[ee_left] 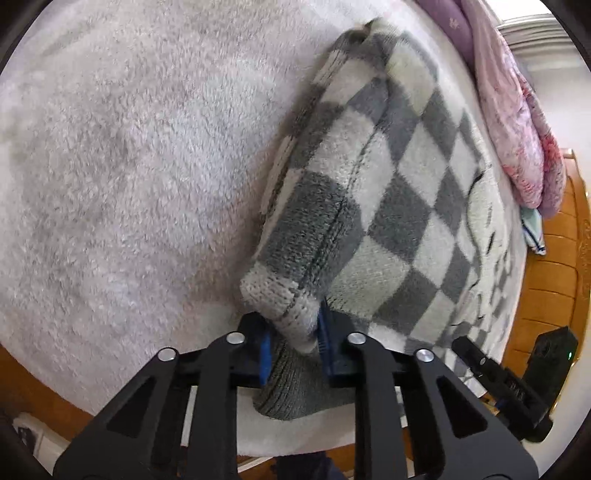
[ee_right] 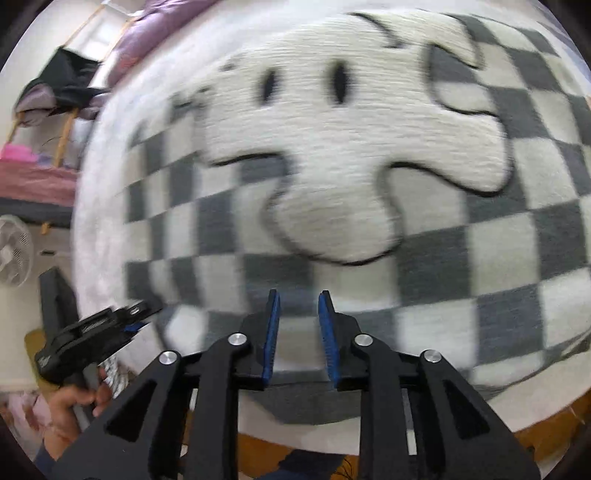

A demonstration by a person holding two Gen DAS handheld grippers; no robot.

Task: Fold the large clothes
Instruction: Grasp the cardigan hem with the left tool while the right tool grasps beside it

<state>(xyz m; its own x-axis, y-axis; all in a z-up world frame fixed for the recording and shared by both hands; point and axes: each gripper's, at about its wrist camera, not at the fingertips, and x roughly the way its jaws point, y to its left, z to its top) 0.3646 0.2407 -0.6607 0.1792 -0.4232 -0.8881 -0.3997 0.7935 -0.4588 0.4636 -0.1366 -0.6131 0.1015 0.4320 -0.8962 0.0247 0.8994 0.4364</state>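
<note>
A grey-and-white checkered knit sweater (ee_left: 406, 192) lies on a white fluffy blanket (ee_left: 129, 166). One sleeve (ee_left: 317, 229) is folded over along its left edge. My left gripper (ee_left: 291, 325) is shut on the end of that sleeve, with the knit bunched between its blue pads (ee_left: 264, 354). In the right wrist view, which is blurred, the sweater's front (ee_right: 498, 229) shows a white cartoon dog face (ee_right: 332, 147). My right gripper (ee_right: 299, 295) hovers over the hem, open, with nothing between its pads. It also shows at the left wrist view's lower right, as the right gripper (ee_left: 469, 347).
Pink garments (ee_left: 517, 129) are piled at the blanket's far right. A wooden bed frame (ee_left: 554, 277) borders the blanket. In the right wrist view, purple bedding (ee_right: 147, 33) lies behind, a fan (ee_right: 14, 251) stands at left, and a hand (ee_right: 70, 402) holds the left gripper (ee_right: 140, 314).
</note>
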